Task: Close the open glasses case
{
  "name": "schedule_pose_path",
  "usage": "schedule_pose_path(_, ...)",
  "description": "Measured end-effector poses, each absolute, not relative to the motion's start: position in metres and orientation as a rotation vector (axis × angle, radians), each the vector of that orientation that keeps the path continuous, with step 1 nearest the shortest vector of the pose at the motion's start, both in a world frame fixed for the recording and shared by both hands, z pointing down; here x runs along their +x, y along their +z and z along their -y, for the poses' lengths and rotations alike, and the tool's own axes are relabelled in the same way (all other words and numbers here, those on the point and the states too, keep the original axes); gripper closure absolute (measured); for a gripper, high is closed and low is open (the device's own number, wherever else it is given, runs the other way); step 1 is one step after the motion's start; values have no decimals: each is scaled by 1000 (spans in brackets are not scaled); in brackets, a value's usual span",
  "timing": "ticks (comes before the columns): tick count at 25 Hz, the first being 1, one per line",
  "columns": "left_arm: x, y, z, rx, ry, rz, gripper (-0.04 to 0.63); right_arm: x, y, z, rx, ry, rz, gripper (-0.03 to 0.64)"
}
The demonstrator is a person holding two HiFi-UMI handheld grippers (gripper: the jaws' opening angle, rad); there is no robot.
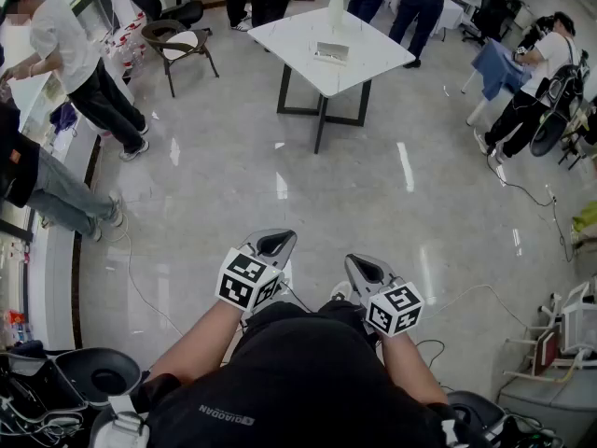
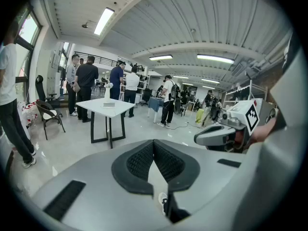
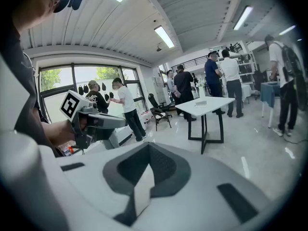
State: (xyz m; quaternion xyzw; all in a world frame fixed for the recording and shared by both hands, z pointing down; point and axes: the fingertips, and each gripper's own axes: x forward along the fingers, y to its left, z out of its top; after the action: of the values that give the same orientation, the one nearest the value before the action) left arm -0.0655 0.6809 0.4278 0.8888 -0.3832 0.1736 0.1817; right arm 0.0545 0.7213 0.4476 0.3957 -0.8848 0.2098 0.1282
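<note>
Currently, in the head view, both of my tongs sit low in the frame, tucked close to the operator's body above the dark shirt. The left tongs (image 1: 273,244) are at lower centre-left and the right tongs (image 1: 367,271) just beside them at lower centre-right, both aimed forward across bare, glossy floor (image 1: 280,175). Each gripper view shows its dark ribbed pads pressed together at the tip with nothing between them, so both tongs are closed and empty. I judge they are carried this way because there is nothing within reach to grasp. The glasses case (image 1: 331,52) appears as a small pale object lying on a white surface (image 1: 373,59) at the upper centre of the head view, well apart from both tongs. It is too small for me to tell whether its lid is raised. A white vase (image 1: 337,7) stands just behind it, toward the top edge. The same surface shows at middle left of the left gripper view and upper right of the right gripper view, which suggests both tongs are pointed roughly toward it. Several people (image 1: 65,63) stand around the edges of the room. The task looks not yet begun, and an approach to the surface comes first.
</note>
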Motion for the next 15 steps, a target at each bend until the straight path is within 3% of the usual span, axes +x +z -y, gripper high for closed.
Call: schedule_pose_path(15, -74, 425, -680, 2518, 477, 1090, 592, 47, 444, -719, 1176, 636, 2589, 615)
